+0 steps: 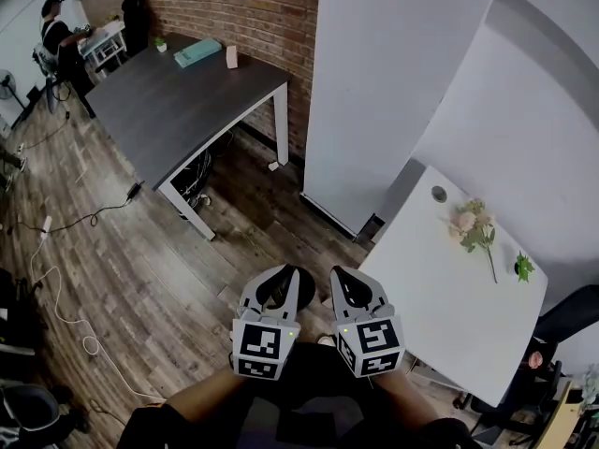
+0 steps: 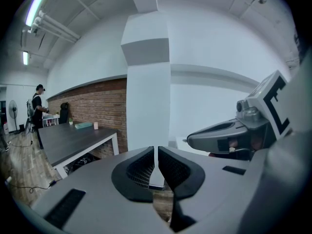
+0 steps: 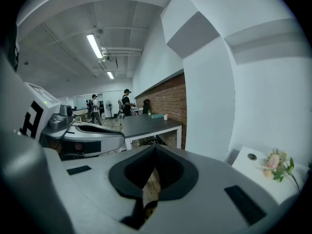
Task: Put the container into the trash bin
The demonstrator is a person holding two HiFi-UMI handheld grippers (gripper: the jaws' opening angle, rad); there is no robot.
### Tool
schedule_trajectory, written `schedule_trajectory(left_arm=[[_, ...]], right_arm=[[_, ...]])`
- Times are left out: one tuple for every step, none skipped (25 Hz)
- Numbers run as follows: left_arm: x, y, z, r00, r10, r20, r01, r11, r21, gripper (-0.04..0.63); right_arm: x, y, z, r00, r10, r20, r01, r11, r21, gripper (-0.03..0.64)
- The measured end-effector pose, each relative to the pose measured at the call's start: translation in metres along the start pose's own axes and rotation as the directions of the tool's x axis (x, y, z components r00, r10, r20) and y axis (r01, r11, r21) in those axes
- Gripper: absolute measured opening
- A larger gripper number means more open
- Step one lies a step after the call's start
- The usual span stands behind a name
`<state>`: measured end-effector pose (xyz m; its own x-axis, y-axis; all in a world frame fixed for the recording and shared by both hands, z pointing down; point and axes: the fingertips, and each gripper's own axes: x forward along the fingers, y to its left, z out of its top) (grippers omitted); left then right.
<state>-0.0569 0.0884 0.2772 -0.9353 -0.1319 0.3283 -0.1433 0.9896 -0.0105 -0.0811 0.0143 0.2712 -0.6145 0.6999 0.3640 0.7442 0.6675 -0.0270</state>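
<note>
Left gripper (image 2: 156, 152) facing a white pillar (image 2: 148, 91)
Its jaws stand almost together, empty. A dark table (image 2: 73, 138) lies ahead to its left, and the right gripper (image 2: 197, 139) is close alongside on its right.

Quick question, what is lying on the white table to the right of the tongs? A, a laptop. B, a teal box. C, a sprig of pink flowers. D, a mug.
C: a sprig of pink flowers lies on the white table; the teal box is on the dark table.

Wood floor (image 1: 140, 251), brick wall (image 1: 253, 17) — dark table (image 1: 178, 101), white table (image 1: 440, 288)
</note>
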Motion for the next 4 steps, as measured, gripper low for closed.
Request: schedule_trajectory(left_arm=[[0.0011, -0.0014, -0.0013, 1.000, 0.001, -0.002, -0.001, 1.000, -0.003, 0.028], [0.0021, -0.0024, -0.0025, 1.000, 0.002, -0.004, -0.002, 1.000, -0.005, 0.028], [0.0030, -0.0032, -0.0036, 1.000, 0.004, -0.005, -0.004, 1.000, -0.007, 0.028], [0.0040, -0.0039, -0.0047, 1.000, 0.007, -0.007, -0.007, 1.000, -0.009, 0.028]], right_arm=[[0.0001, -0.0020, -0.0020, 1.000, 0.001, -0.003, -0.001, 1.000, 0.002, 0.013], [0.0000, -0.0037, -0.0041, 1.000, 0.002, -0.006, -0.002, 1.000, 0.004, 0.013], [0.0001, -0.0054, -0.0060, 1.000, 0.002, -0.009, -0.002, 1.000, 0.006, 0.013], [0.0002, -0.0070, -0.0080, 1.000, 0.003, -0.011, -0.003, 1.000, 0.008, 0.012]])
